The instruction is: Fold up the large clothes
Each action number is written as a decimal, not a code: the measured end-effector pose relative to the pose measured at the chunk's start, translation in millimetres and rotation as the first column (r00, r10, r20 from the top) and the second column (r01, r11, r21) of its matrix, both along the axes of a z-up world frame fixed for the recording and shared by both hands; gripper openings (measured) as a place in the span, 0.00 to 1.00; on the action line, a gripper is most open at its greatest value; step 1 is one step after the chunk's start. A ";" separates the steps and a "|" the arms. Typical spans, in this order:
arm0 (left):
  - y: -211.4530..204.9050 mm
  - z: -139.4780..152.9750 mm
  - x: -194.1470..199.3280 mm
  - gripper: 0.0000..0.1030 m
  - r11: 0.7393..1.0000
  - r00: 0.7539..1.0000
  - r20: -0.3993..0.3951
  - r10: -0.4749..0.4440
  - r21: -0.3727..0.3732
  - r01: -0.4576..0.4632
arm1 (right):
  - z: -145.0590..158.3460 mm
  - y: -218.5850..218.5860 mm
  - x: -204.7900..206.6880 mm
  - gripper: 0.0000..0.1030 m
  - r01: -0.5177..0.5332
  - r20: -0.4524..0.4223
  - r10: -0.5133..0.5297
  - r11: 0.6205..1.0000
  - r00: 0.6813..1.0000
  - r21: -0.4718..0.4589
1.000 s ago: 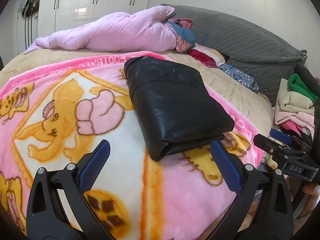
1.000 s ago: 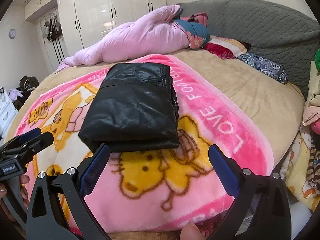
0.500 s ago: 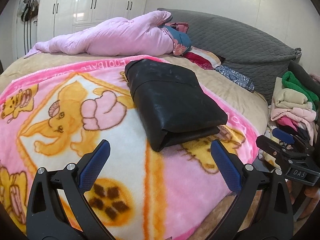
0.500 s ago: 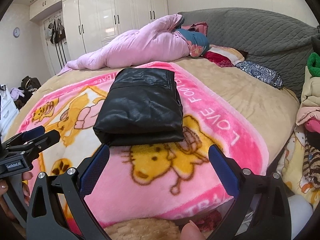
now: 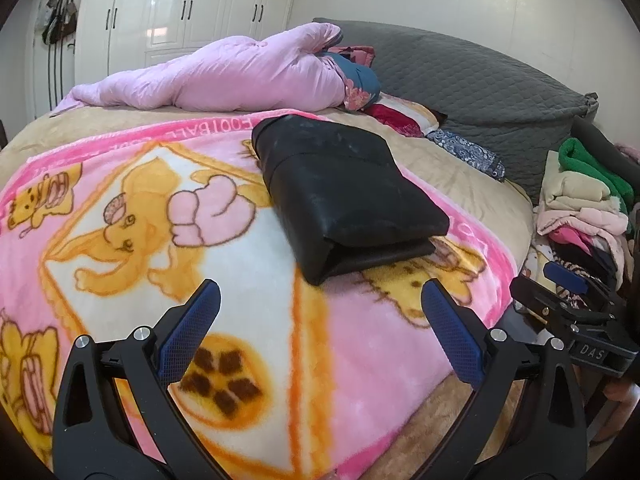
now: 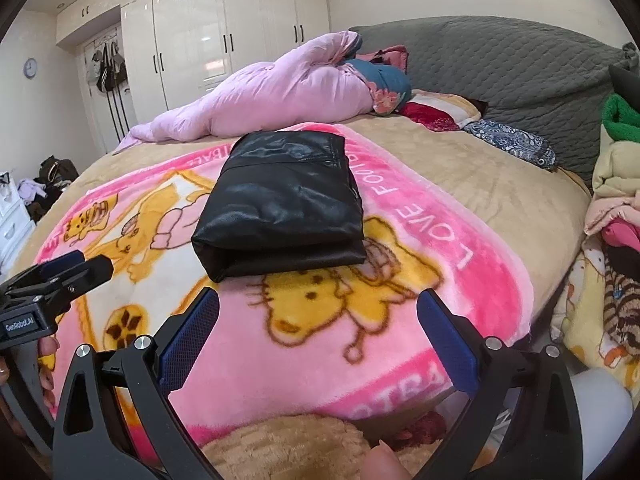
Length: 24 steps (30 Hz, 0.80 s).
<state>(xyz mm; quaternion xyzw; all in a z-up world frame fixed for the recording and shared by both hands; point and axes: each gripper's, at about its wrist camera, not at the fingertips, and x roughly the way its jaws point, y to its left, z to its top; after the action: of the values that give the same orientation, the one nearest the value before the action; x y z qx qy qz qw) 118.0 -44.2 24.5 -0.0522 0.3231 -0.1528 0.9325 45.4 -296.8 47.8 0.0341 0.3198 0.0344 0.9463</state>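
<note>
A: Nearest to us, our left claw point(image 5: 318, 308) is spread wide and empty, hanging over the pink cartoon blanket point(image 5: 132, 248). What about our right?

B: Our right claw point(image 6: 318, 316) is spread too, pinching nothing, over the blanket's near edge. From the right wrist view we see the left one off at nine o'clock, clear of the cloth.

A: And the garment?

B: The black garment point(image 6: 280, 208) lies just beyond both claws, at twelve o'clock in the right view and about one o'clock in the left. It rests flat on the blanket as a tidy rectangle, with stacked layers showing along its near edge.

A: So we judge this piece folded; neither claw touches it.

B: Agreed. What may be left is moving it. At three o'clock there is a pile of clothes point(image 5: 580, 204) beside the bed; we cannot tell whether those are finished or waiting.

A: Farther back?

B: A pink quilt point(image 6: 272, 96) is bunched across the bed at twelve o'clock, then the grey headboard point(image 6: 500, 64) and white wardrobes point(image 6: 224, 28).
</note>
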 end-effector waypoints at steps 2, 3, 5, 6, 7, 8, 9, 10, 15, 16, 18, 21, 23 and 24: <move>-2.1 -2.2 -3.4 0.91 1.000 1.000 -0.002 -0.009 0.011 0.009 | -2.7 -2.4 -2.6 0.96 0.010 -0.001 -0.010 1.000 1.000 0.008; -2.9 -3.3 -4.7 0.91 1.000 1.000 -0.004 -0.013 0.012 0.013 | -4.1 -3.2 -4.0 0.96 0.018 -0.001 -0.018 1.000 1.000 0.007; -4.7 -6.7 -7.6 0.91 1.000 1.000 -0.010 -0.017 0.015 0.017 | -7.6 -4.4 -7.0 0.96 0.028 -0.006 -0.028 1.000 1.000 0.004; -5.4 -8.2 -8.8 0.91 1.000 1.000 -0.011 -0.016 0.019 0.016 | -8.8 -5.6 -8.7 0.96 0.031 -0.009 -0.031 1.000 0.999 0.006; -5.9 -9.1 -9.7 0.91 1.000 1.000 -0.011 -0.014 0.022 0.014 | -10.1 -6.4 -10.2 0.96 0.033 -0.011 -0.032 0.999 0.999 0.011; -6.5 -10.3 -10.4 0.91 1.000 1.000 -0.012 -0.014 0.022 0.014 | -11.1 -6.3 -11.7 0.96 0.035 -0.013 -0.034 0.999 0.999 0.012; -6.7 -11.4 -10.9 0.91 1.000 1.000 -0.015 -0.015 0.019 0.015 | -11.8 -5.8 -13.0 0.96 0.037 -0.013 -0.037 0.999 0.999 0.010; -6.8 -13.4 -11.3 0.91 1.000 1.000 -0.021 -0.013 0.016 0.013 | -12.9 -6.0 -15.2 0.96 0.040 -0.013 -0.039 0.999 0.999 0.010; -7.8 -18.0 -11.4 0.91 0.999 0.999 -0.034 0.008 0.034 -0.007 | -15.8 -7.0 -18.0 0.96 0.043 -0.024 -0.042 0.999 0.999 0.018; -7.6 -18.3 -11.3 0.91 0.999 0.999 -0.035 0.013 0.037 -0.011 | -16.2 -7.3 -18.5 0.96 0.044 -0.025 -0.044 0.999 0.999 0.017; -7.1 -18.2 -10.5 0.91 0.999 0.999 -0.037 0.021 0.038 -0.020 | -16.5 -8.0 -18.5 0.96 0.048 -0.029 -0.048 0.999 0.998 0.015; -5.9 -17.8 -10.9 0.91 0.999 0.999 -0.033 0.029 0.041 -0.028 | -16.6 -8.5 -18.5 0.96 0.053 -0.031 -0.052 0.998 0.998 0.016; -5.5 -17.1 -10.6 0.91 0.998 0.999 -0.029 0.040 0.051 -0.038 | -16.7 -8.2 -18.3 0.96 0.052 -0.032 -0.052 0.999 0.998 0.013; -4.8 -17.1 -10.4 0.91 0.998 0.999 -0.030 0.043 0.052 -0.041 | -16.8 -8.1 -18.1 0.96 0.054 -0.033 -0.053 0.998 0.998 0.012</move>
<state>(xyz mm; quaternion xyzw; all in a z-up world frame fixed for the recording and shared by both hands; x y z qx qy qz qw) 107.6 -49.1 7.4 -0.0374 0.3400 -0.1239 0.9315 27.3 -304.9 31.1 0.0492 0.3337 0.0105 0.9413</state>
